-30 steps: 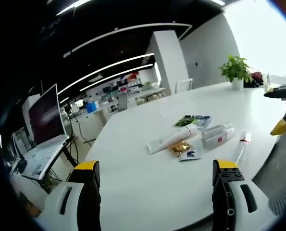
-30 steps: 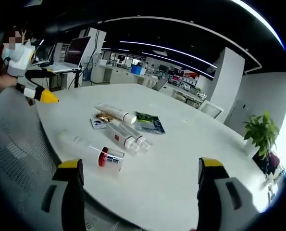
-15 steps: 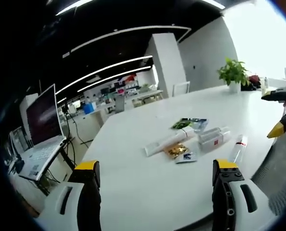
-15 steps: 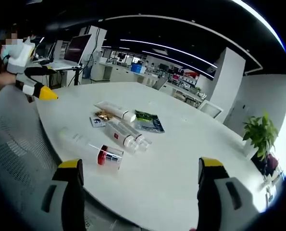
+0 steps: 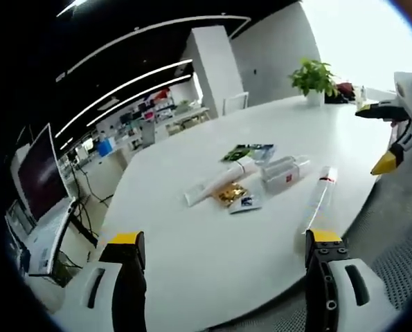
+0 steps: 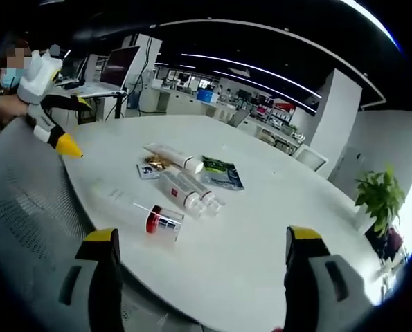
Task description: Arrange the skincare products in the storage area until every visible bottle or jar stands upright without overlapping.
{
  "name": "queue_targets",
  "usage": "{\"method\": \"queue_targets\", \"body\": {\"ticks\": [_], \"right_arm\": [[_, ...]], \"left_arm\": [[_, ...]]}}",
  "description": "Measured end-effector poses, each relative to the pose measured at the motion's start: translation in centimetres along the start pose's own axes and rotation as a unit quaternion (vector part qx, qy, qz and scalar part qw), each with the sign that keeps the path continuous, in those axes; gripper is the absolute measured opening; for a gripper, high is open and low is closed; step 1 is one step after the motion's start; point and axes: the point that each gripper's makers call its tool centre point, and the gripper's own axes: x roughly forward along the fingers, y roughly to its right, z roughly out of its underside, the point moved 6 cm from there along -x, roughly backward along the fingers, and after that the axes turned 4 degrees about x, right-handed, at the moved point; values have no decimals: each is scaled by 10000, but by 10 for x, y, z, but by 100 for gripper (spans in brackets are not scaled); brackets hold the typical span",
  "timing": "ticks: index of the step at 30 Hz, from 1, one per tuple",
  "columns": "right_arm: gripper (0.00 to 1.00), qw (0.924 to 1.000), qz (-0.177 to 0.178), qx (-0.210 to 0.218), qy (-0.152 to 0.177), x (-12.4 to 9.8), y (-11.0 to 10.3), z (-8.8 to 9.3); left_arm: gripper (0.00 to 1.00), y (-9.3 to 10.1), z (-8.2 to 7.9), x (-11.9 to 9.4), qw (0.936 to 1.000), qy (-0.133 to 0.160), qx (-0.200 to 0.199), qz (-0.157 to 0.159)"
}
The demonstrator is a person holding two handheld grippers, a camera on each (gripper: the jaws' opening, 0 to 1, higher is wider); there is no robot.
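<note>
Both of your grippers hang off the near edge of the white table [image 6: 275, 207], and neither is touching anything. Your left gripper [image 5: 223, 280] has its yellow-tipped jaws spread wide with nothing between them. Your right gripper [image 6: 199, 277] is spread just as wide and just as empty.

Look at the products: all of them are lying flat in one loose cluster near the near edge. The clear tube with the red band [image 6: 133, 211] lies closest to you, its clear cap toward your right side. Just beyond it two clear bottles [image 6: 188, 194] lie side by side and touching, white caps pointing away from you. Behind them the white tube [image 6: 169, 156] lies at a slant. A gold sachet [image 6: 152, 162] and a small blue-and-white sachet [image 6: 147, 173] sit tight against that tube. The green and dark packets [image 6: 221, 173] lie flat on the far side of the bottles.

Farther off, a potted plant [image 5: 314, 77] stands at the table's far edge. A laptop [image 5: 36, 200] sits on a stand off the table's left side.
</note>
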Motion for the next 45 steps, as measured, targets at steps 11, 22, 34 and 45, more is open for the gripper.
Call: {"method": "queue_targets", "body": {"ticks": [11, 22, 34, 45], "right_arm": [[100, 9998, -171, 7, -52, 2, 0, 1], [100, 9998, -145, -126, -90, 3, 0, 2], [100, 9996, -184, -124, -192, 4, -1, 4], [100, 9992, -241, -126, -300, 4, -2, 6]], "left_arm": [[87, 41, -27, 29, 9922, -157, 635, 1063], [72, 57, -37, 49, 9806, -347, 924, 1695], [55, 84, -37, 62, 9638, -758, 1088, 2315], [39, 98, -25, 75, 9397, -1402, 1399, 2787]]}}
